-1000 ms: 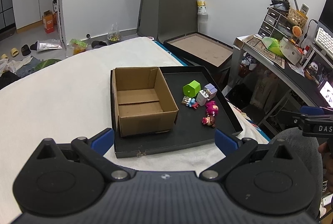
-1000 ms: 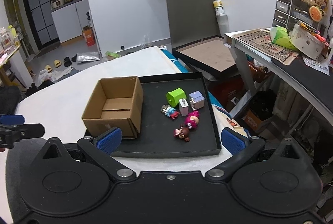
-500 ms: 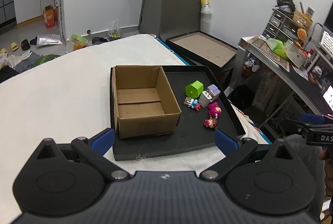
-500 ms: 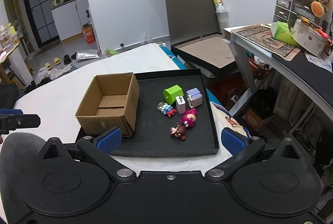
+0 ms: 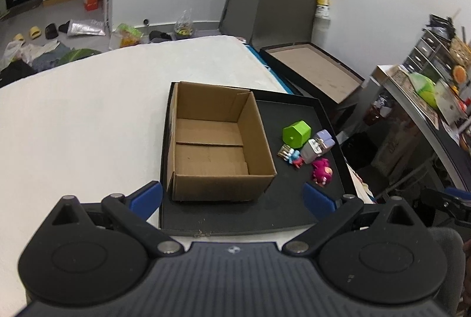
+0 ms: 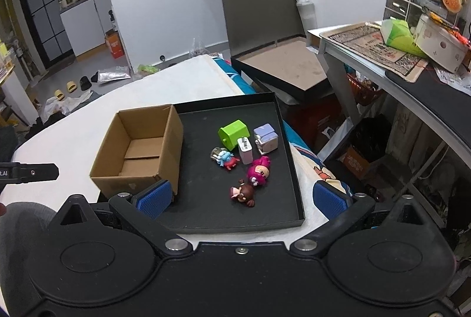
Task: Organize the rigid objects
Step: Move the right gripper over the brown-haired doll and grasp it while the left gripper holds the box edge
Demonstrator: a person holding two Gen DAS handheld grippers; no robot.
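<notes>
Both grippers — left gripper (image 5: 232, 197), right gripper (image 6: 240, 196) — have closed in on the tray (image 6: 206, 221), jaws spread and empty — cardboard box (image 6: 138, 152) still unfilled, first pick imminent.

One cardboard box (image 6: 138, 150) stands at the left of one black tray (image 6: 290, 169), mid-frame in the right wrist view. Right of the box lie six small things: one green block (image 6: 234, 133), one white charger (image 6: 245, 151), one lilac cube (image 6: 266, 138), and three figurines, one blue (image 6: 226, 158), one pink (image 6: 258, 171) and one brown (image 6: 243, 194).
</notes>
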